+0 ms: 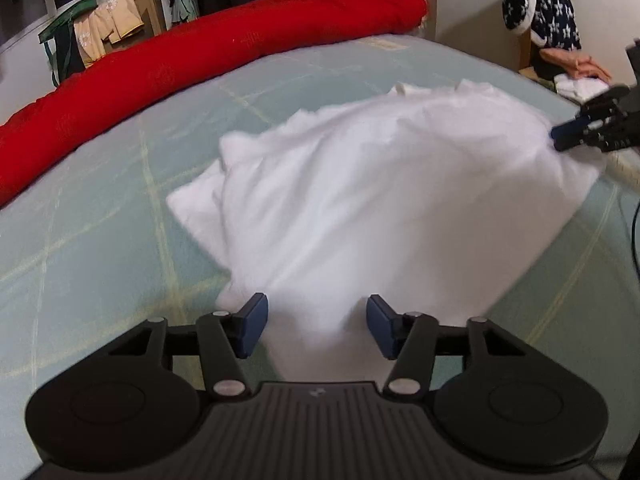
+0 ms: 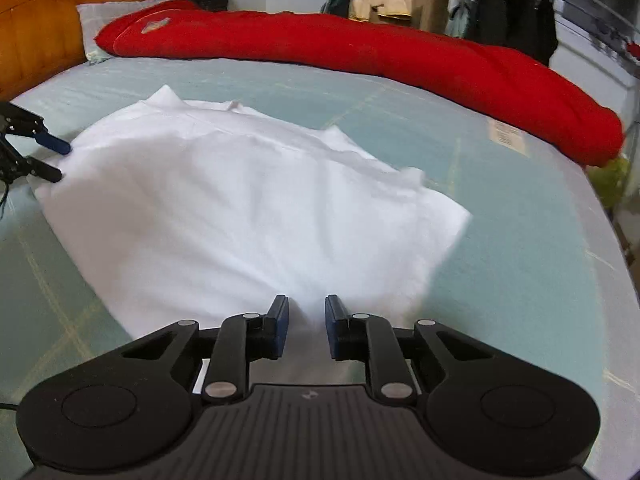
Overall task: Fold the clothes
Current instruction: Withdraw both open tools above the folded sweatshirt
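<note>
The left claw [image 1: 316, 326] stands wide apart, released, with the near edge of the white garment [image 1: 360, 200] reaching between its pads but not pinched. The right claw [image 2: 307, 326] is narrower, yet a gap shows on both sides of the cloth edge between its pads, so it grips nothing. The garment spreads ahead of both claws, rumpled, on the pale green sheet [image 2: 520, 240]. Beyond it, along the bed's far side, lies a red quilt [image 2: 360, 52].
</note>
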The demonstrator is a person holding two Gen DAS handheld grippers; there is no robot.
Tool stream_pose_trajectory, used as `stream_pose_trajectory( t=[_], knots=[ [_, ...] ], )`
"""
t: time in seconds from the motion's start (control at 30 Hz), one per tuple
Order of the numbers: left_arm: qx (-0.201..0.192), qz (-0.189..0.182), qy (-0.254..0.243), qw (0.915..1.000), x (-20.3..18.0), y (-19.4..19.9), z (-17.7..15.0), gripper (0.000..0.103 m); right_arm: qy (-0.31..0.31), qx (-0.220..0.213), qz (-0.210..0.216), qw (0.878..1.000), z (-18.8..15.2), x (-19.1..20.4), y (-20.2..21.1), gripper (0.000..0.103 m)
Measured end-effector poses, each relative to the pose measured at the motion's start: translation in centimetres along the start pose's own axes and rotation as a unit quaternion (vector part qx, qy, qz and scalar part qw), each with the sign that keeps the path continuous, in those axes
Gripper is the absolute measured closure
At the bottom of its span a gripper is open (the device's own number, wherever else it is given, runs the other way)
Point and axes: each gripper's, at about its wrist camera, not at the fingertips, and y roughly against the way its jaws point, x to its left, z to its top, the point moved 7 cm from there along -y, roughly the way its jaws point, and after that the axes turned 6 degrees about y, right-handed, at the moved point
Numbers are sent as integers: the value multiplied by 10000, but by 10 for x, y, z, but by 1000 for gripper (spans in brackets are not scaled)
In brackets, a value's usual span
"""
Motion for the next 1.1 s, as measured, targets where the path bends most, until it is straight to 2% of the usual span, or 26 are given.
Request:
stream_pose_trajectory(
  t=[0.1,0.13,0.27,0.33,0.43,0.47,0.5,0.53,0.67,0.73,0.77,0.8,0.83,0.97,1.0,1.1],
  knots=[
    [-371,-221,155,9989,-8,-7,35,48,9,-282,-26,9996,22,-2,3,75],
    [-471,-314,229,9981,-11,-11,47,48,63,-397,-14,9992,31,-2,0,70],
    [-624,-501,475,9957,-17,-47,81,47,-34,-612,227,9979,70,-10,-35,66],
    [-549,-480,803,9941,-6,-66,84,47,-155,-595,308,9976,82,-13,-53,66],
    [-412,28,1076,9933,27,-88,75,48,-438,-386,252,9980,76,-34,-74,66],
    [-427,-29,1228,9915,38,-88,71,49,-603,-387,301,9970,71,-46,-76,68],
    [-447,-103,1385,9893,49,-88,66,52,-796,-407,350,9954,66,-58,-76,75],
    [-474,-163,1510,9873,55,-86,64,60,-1020,-449,400,9930,59,-69,-73,82],
    [-423,-139,1769,9832,67,-79,66,63,-1532,-477,372,9863,40,-98,-61,83],
    [-482,-78,1667,9848,62,-71,72,62,-1686,-512,376,9836,41,-100,-52,79],
    [-568,-35,1521,9867,54,-66,75,58,-1680,-535,349,9837,44,-97,-48,75],
    [-637,-31,1355,9887,45,-59,77,57,-1579,-564,290,9854,49,-91,-43,63],
    [-687,-124,1173,9906,34,-52,78,57,-1460,-613,263,9870,54,-84,-38,56],
    [-678,-678,539,9939,-11,-29,65,49,-1007,-743,634,9901,66,-45,-19,55],
    [-658,-732,364,9945,-21,-25,57,49,-919,-728,740,9903,66,-35,-17,55],
    [-427,-567,343,9969,-25,-23,28,49,-777,-514,854,9920,50,-17,-13,55]
  ],
)
